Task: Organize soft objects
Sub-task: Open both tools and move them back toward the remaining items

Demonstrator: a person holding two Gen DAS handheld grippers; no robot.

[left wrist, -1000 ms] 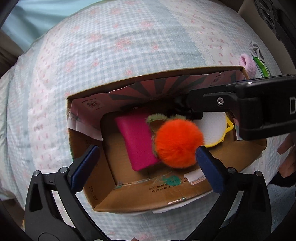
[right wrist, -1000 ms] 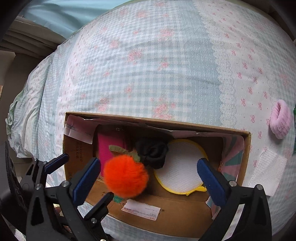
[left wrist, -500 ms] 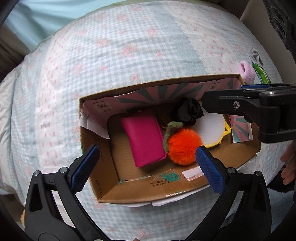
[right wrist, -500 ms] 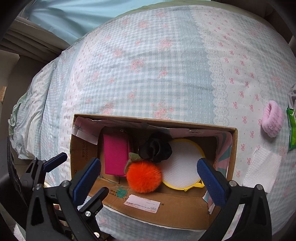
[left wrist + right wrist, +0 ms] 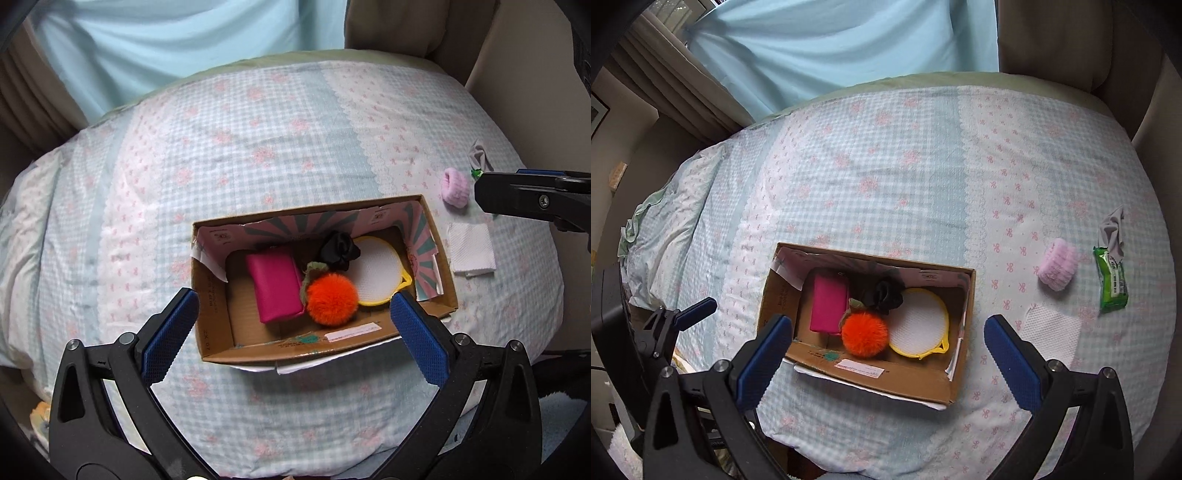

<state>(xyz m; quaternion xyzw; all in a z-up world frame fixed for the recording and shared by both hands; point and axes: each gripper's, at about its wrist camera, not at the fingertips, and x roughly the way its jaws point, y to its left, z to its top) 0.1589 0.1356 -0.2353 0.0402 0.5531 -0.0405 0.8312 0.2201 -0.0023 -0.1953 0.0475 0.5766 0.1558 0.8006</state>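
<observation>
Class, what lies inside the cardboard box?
Inside the cardboard box: a pink pouch, orange pompom, black scrunchie and yellow-rimmed white pad. Anything beneath them is hidden.

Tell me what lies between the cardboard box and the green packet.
In the right wrist view, a white cloth and a pink scrunchie lie between box and packet.

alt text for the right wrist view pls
An open cardboard box on a checked bedspread holds a magenta pouch, black scrunchie, orange pompom and yellow-rimmed pad. The open right gripper hovers empty in the foreground.
</observation>
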